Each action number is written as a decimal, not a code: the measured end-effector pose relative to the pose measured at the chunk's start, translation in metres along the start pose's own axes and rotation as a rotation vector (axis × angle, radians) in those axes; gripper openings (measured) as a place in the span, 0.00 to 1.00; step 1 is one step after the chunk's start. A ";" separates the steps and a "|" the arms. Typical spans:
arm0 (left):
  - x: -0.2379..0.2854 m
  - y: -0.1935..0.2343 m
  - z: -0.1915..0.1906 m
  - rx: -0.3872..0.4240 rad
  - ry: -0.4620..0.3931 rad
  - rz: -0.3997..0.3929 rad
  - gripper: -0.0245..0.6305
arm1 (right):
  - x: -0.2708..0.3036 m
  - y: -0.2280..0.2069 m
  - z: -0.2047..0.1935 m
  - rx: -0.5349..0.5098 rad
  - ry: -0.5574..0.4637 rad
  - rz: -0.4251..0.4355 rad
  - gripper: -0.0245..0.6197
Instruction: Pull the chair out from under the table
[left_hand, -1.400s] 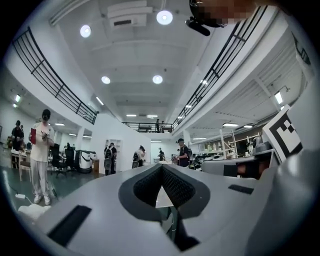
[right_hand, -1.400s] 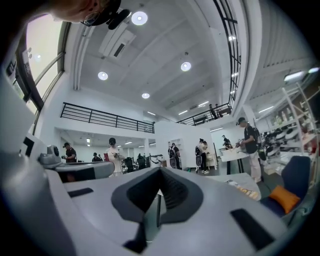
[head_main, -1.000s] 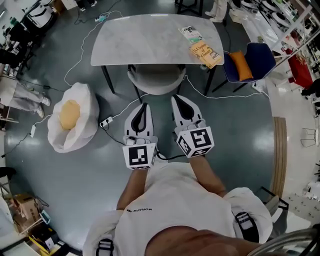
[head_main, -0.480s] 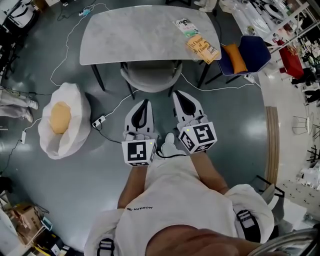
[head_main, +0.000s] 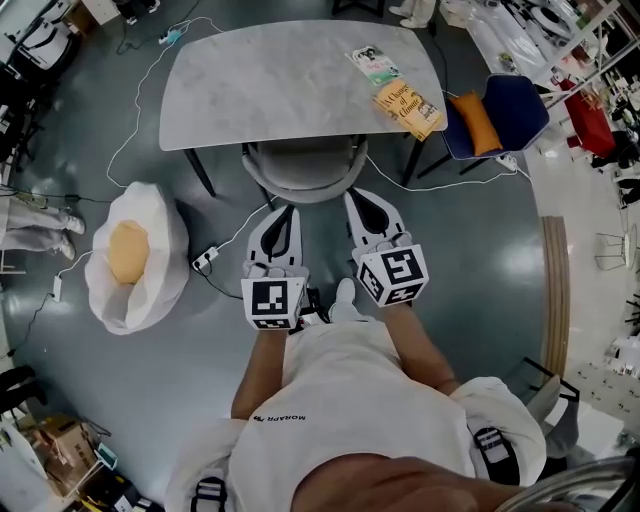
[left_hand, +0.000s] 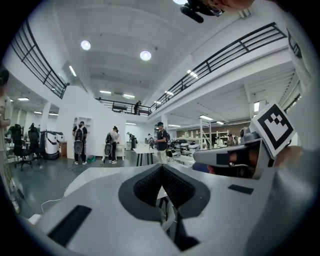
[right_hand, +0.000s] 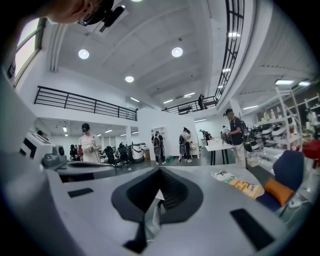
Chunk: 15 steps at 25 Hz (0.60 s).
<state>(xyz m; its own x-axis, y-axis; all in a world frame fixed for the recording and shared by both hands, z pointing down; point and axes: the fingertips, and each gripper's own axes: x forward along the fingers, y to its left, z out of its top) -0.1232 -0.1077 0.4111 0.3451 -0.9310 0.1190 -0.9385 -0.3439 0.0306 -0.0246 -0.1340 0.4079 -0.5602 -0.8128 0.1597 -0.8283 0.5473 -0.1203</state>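
The chair (head_main: 304, 168) stood in the upper middle of the head view, its seat tucked under the near edge of the grey table (head_main: 270, 80) and only its curved back showing. Directly below it in that frame both claws pointed at the back rim. The left gripper (head_main: 288, 212) was just beside the rim's lower left and the right gripper (head_main: 357, 198) just beside its lower right, and that view did not settle whether either tip touched. Only the head view showed the white bean bag (head_main: 135, 260) at left. The left gripper view showed the left gripper (left_hand: 161, 187) with its jaws pressed together on nothing, the other claw's marker cube (left_hand: 272, 127) at right, and people (left_hand: 80, 142) standing far off. The right gripper view showed the right gripper (right_hand: 159, 192) likewise closed and empty, with the books (right_hand: 244, 187) and a blue chair (right_hand: 289, 169) at lower right.
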 end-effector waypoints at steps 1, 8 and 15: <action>0.006 -0.002 -0.003 0.011 0.008 -0.013 0.04 | 0.003 -0.004 -0.003 -0.001 0.010 -0.004 0.04; 0.039 0.007 -0.025 0.047 0.063 -0.016 0.04 | 0.032 -0.021 -0.028 -0.005 0.061 -0.011 0.04; 0.057 0.017 -0.066 0.102 0.174 -0.027 0.04 | 0.058 -0.018 -0.063 -0.063 0.157 0.052 0.04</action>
<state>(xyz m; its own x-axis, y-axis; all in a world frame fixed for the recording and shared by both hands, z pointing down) -0.1200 -0.1584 0.4836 0.3546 -0.8891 0.2896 -0.9196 -0.3876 -0.0638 -0.0428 -0.1778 0.4813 -0.5929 -0.7448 0.3062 -0.7945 0.6030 -0.0718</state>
